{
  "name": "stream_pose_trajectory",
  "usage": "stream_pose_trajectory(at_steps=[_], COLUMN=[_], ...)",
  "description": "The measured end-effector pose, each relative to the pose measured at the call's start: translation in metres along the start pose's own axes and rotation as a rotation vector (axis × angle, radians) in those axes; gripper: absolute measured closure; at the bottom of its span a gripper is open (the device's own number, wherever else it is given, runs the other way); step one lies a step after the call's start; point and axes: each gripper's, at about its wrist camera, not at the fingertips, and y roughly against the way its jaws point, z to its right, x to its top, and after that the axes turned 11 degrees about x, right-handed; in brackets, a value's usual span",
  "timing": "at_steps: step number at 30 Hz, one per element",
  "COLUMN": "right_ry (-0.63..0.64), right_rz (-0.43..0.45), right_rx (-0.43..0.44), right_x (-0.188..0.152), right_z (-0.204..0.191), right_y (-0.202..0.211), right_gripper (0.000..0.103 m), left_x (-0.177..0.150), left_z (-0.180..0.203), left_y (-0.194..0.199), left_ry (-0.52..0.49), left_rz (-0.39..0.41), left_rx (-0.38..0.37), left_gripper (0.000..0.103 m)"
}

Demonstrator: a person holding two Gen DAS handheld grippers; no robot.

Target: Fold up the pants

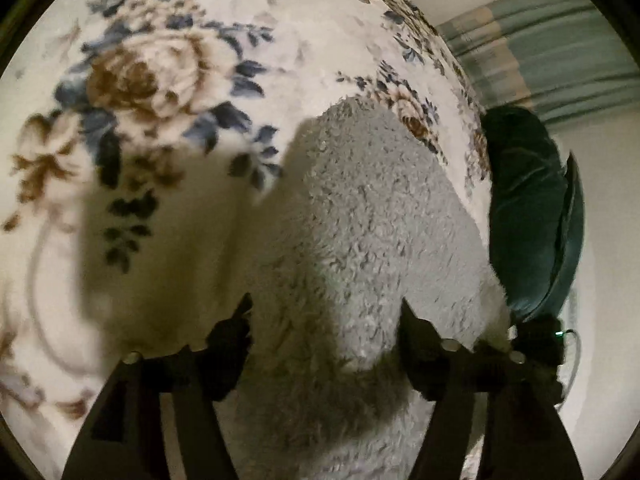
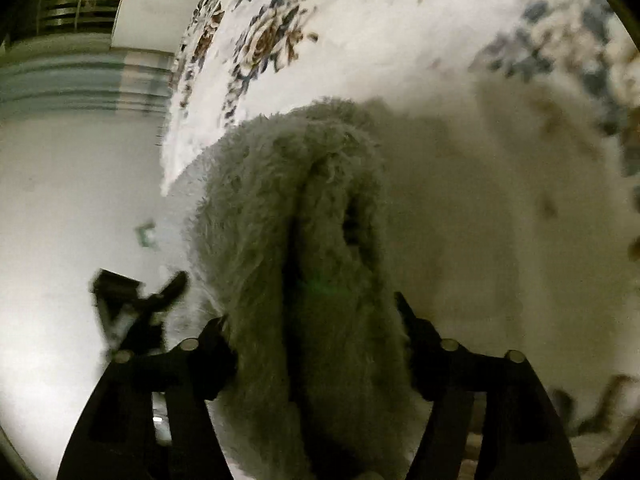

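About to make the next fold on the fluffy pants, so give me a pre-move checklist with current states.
1. Pants lie between the left gripper fingers: ok.
2. Left grip closed on fabric: cannot tell; jaws stand wide.
3. Bunched pants sit between the right gripper fingers: ok.
4. Right grip closed: cannot tell.
5. Pants rest over the floral blanket: ok.
6. Dark green cushion at the blanket's edge is apart from the pants: cannot tell.

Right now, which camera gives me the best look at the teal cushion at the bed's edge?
The left wrist view. There the teal cushion shows whole and fairly sharp, beside the floral blanket and right of the fluffy pants. The right wrist view shows none of it; the bunched pants fill the space between its fingers.
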Motion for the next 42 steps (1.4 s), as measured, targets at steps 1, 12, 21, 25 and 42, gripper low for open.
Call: stream_pose_trajectory(at_steps=[1, 12, 21, 25, 42], right_ry=[0.017, 0.207, 0.295, 0.324, 0.538], right_rz=[0.023, 0.279, 0.409, 0.441, 0.578], right_rx=[-0.059, -0.606, -0.717, -0.709, -0.648], right_x=[-0.005, -0.103, -0.189, -0.237, -0.470], right_z=[-0.003, -0.092, -0.189, -0.228, -0.375], right_y=[0.007, 0.080, 0.144, 0.191, 0.383], right_gripper=[0.014, 0.000, 0.000, 0.000, 0.000], left_x=[-0.005, -0.051, -0.104, -0.132, -0.316], left_z=[0.002, 0.070, 0.123, 0.146, 0.222], left_y=[0.007, 0.081, 0.165, 0.214, 0.434], left_ry=[-0.010, -0.255, -0.302, -0.304, -0.324], left_rz=[0.002, 0.226, 0.326, 0.383, 0.579], left_rx=[0.016, 0.492, 0.532, 0.531, 0.550], left_gripper=[0.037, 0.006, 0.005, 0.005, 0.005])
